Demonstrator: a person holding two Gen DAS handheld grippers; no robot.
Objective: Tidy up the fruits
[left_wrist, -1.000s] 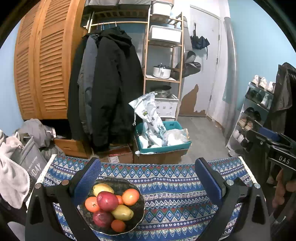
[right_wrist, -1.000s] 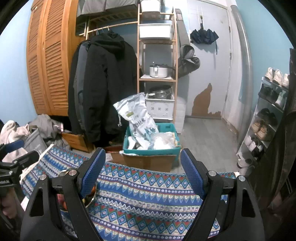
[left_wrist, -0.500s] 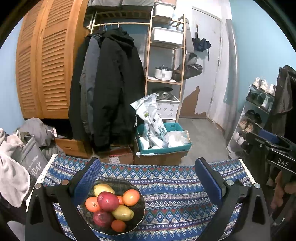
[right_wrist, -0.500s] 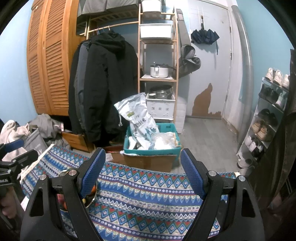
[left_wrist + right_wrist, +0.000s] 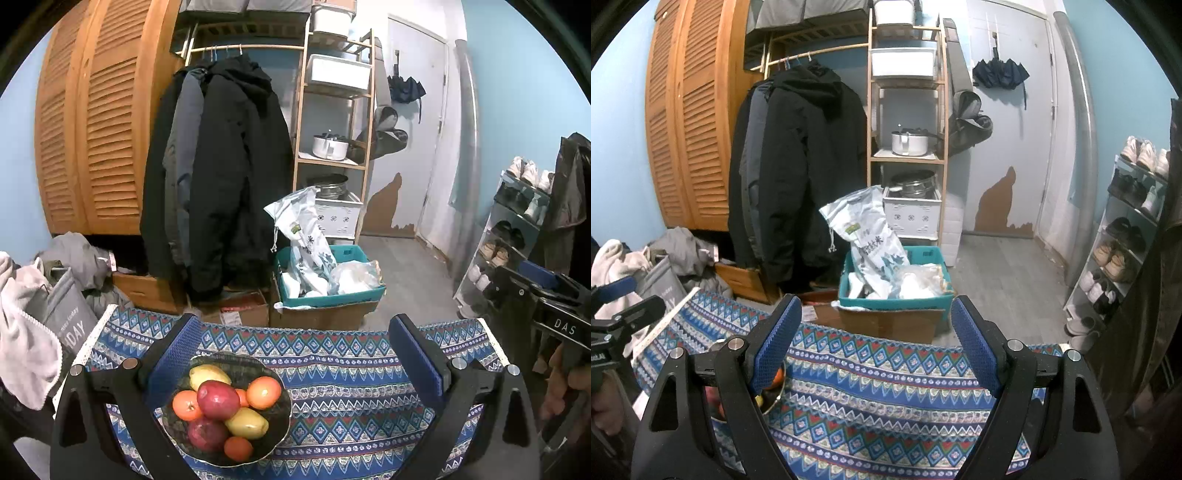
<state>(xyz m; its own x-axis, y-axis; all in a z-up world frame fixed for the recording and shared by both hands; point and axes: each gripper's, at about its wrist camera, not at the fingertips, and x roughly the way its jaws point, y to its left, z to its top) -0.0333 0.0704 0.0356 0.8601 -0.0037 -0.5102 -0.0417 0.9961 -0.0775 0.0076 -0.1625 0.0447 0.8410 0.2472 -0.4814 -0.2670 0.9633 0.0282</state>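
**A:** Where is the fruit, and why there?

**B:** All of it that I can see sits heaped in the dark, round, scallop-rimmed bowl (image 5: 274,384) on the blue zigzag-patterned woven cloth (image 5: 343,373) that covers the table. Two red apples (image 5: 218,400), two yellow-green mangoes (image 5: 246,423) and several small oranges (image 5: 263,392) lie touching one another, piled rather than sorted. The bowl keeps round things from rolling off the cloth, I'd judge.

**A:** And the tools?

**B:** The black left gripper with blue textured pads (image 5: 295,363) hovers level above the near part of the table, aimed forward, its jaws spread wide and empty; the bowl shows between them, towards the left finger. The black right gripper with blue pads (image 5: 875,341) is held off to the right, also level, jaws wide, nothing between them but bare cloth. From its camera the bowl is mostly hidden behind its left finger (only a sliver of orange and rim shows).

**A:** So how far along is it?

**B:** Hard to settle. A full bowl fits fruit gathered in as a finished job, and equally a pile waiting to be sorted out. No fruit lies loose on the cloth in either view.
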